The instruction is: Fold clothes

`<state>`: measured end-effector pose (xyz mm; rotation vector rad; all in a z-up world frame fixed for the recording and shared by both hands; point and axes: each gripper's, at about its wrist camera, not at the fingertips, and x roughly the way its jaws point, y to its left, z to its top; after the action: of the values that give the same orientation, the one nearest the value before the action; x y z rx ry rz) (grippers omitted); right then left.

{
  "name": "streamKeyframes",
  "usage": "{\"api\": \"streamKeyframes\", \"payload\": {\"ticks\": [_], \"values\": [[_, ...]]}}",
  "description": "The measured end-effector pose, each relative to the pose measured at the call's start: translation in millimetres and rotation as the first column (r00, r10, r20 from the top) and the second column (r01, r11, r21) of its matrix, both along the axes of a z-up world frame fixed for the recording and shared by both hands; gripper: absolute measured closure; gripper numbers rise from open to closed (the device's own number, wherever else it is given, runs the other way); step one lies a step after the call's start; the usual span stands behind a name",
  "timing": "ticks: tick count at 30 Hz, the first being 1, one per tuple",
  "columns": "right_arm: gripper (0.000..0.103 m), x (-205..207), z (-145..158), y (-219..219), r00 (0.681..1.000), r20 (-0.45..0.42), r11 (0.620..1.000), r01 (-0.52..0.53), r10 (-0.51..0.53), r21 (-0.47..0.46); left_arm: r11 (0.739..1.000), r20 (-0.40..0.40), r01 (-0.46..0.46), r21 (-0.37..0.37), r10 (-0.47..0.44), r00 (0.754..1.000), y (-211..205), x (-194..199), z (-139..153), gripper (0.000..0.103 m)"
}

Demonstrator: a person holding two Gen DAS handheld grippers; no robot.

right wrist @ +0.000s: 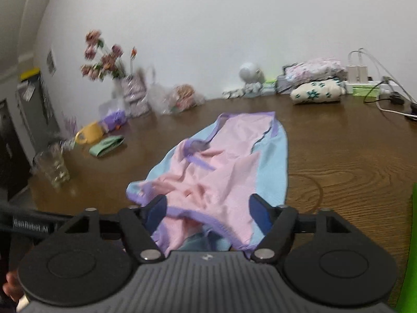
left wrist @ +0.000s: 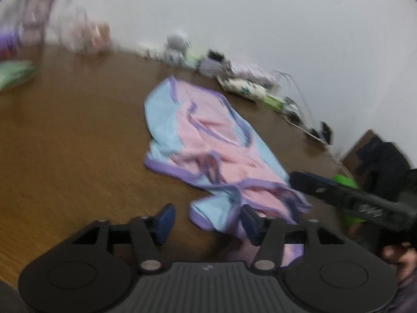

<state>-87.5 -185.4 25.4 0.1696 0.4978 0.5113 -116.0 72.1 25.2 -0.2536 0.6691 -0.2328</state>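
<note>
The pink, blue and purple garment (right wrist: pixel 224 164) lay crumpled on the wooden table (right wrist: pixel 351 161), with folded cloth stacked beyond its far end. The right gripper (right wrist: pixel 207 215) hovered over the garment's near hem, fingers spread, grasping nothing. The left gripper (left wrist: pixel 207 220) stood at its near corner, likewise released.

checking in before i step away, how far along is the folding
Barely begun. Done: the pink and blue garment is laid out on the wooden table, though rumpled, with no neat fold showing. In hand: nothing; the left claw and right claw are both open at its near edge. Left: grip the hem, fold it over, smooth.
</note>
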Motion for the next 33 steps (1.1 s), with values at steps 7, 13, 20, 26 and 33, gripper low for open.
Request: {"api": "streamKeyframes", "payload": {"ticks": [7,13,20,26,33], "values": [[0.016,7.3,-7.5,-16.7,0.999,-0.008,0.997,0.053,-0.052,0.05,0.999,-0.012,0.018,0.043,-0.017,1.0,-12.5,12.5,1.9,0.039],[0.014,14.6,-11.9,-20.5,0.997,-0.042,0.996,0.063,-0.06,0.066,0.997,-0.014,0.041,0.069,-0.04,0.999,-20.1,19.3,2.0,0.036],[0.013,18.2,-13.7,-17.9,0.996,-0.067,0.997,0.055,-0.052,0.057,1.0,0.004,0.015,0.017,-0.015,1.0,-10.1,24.8,0.4,0.035],[0.011,20.4,-14.9,-17.9,0.995,-0.086,0.997,0.059,-0.054,0.056,1.0,0.028,0.017,0.0,-0.017,0.999,-5.2,27.3,-1.2,0.034],[0.01,15.1,-13.6,-15.8,0.995,-0.05,0.996,0.083,-0.081,0.038,0.999,0.047,0.028,-0.041,-0.027,0.999,0.6,32.2,-5.8,0.031]]}}
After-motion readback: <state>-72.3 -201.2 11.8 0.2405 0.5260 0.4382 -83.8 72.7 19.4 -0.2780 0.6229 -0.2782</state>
